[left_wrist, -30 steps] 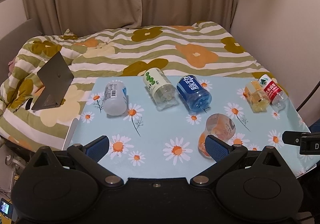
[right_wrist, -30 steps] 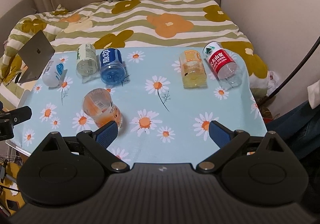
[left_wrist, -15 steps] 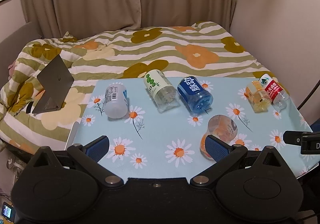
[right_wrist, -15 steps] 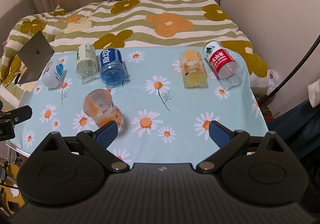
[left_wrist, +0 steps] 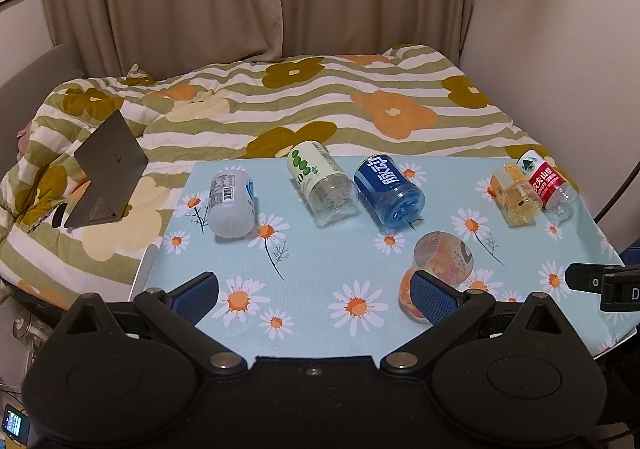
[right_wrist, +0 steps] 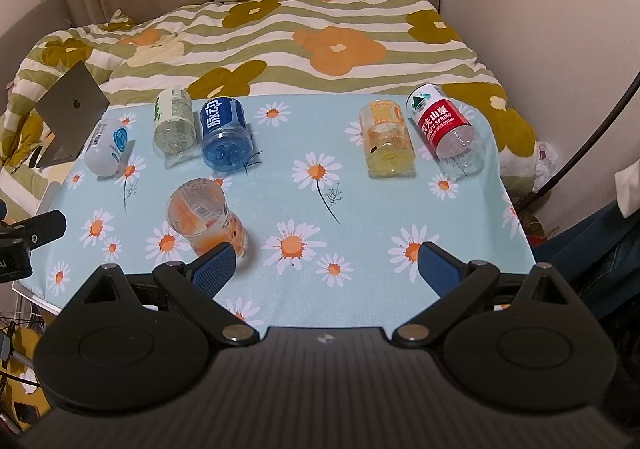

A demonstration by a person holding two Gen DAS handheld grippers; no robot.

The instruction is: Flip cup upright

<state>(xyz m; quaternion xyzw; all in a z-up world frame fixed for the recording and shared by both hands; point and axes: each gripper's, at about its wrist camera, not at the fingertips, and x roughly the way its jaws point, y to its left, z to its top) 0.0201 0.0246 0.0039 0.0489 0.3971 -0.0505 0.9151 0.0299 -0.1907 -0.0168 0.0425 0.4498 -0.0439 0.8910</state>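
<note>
Orange cup (right_wrist: 202,216) lay on its side near the tabletop (right_wrist: 360,209) front-left edge, nothing touching it. Left gripper (left_wrist: 316,289) and right gripper (right_wrist: 324,263) hovered at the front edge, jaws wide apart, empty. Along the back edge lay white bottle (left_wrist: 231,205), green-label bottle (left_wrist: 320,183), blue bottle (left_wrist: 390,191), yellow bottle (right_wrist: 386,139), red-label bottle (right_wrist: 446,129). Laptop (left_wrist: 106,169) sat on the bed (left_wrist: 360,105).

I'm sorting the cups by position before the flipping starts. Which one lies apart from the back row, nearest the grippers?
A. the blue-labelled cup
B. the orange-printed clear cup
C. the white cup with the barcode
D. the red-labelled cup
B: the orange-printed clear cup lies on its side alone in front of the back row, just beyond the right gripper; its inner finger pad sits beside it.
</note>
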